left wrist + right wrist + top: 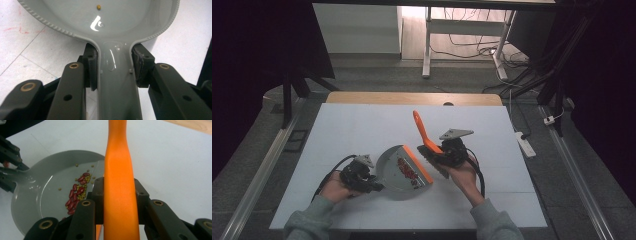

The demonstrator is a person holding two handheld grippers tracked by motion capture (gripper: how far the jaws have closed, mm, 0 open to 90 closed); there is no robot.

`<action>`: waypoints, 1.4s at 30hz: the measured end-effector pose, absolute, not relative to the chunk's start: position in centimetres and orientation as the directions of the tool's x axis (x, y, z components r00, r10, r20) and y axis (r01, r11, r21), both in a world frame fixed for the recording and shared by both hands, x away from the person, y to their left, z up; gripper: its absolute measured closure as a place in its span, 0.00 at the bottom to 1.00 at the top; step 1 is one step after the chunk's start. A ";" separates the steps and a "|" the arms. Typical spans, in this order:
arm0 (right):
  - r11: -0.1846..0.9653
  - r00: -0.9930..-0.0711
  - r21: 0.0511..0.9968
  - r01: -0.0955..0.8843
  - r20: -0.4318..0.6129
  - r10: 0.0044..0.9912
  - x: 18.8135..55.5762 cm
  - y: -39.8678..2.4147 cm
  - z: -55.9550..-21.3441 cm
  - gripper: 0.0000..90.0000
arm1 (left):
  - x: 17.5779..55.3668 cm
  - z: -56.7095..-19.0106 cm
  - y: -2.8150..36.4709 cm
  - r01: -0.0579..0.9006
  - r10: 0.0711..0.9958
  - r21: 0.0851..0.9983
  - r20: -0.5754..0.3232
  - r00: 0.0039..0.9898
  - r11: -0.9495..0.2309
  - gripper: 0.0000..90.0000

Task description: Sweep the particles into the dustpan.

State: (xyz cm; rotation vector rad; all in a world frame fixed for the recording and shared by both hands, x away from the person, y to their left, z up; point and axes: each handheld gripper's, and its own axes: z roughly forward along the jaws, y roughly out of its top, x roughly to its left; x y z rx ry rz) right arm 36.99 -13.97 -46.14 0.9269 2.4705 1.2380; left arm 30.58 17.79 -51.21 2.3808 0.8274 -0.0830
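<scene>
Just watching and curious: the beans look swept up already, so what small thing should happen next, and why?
Probably lift the grey plastic dustpan level off the white table. The red beans and small yellow grains already lie inside it, the left tongs are clamped on its handle, and the orange-handled brush, held in the right tongs, is up off the table.

No text, label, brand, number or sign can be read in any of the views.
</scene>
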 end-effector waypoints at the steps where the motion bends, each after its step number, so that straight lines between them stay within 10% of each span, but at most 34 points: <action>1: 0.449 -0.778 0.783 0.430 0.069 0.625 36.9 -14.1 -46.1 0.78 | 30.6 -51.2 17.8 0.581 0.544 0.534 -0.247 0.802 -0.615 0.69; 42: 0.462 -0.786 0.794 0.395 0.032 0.617 34.9 -20.0 -44.3 0.78 | 29.5 -49.1 19.5 0.635 0.669 0.640 -0.243 0.702 -0.433 0.69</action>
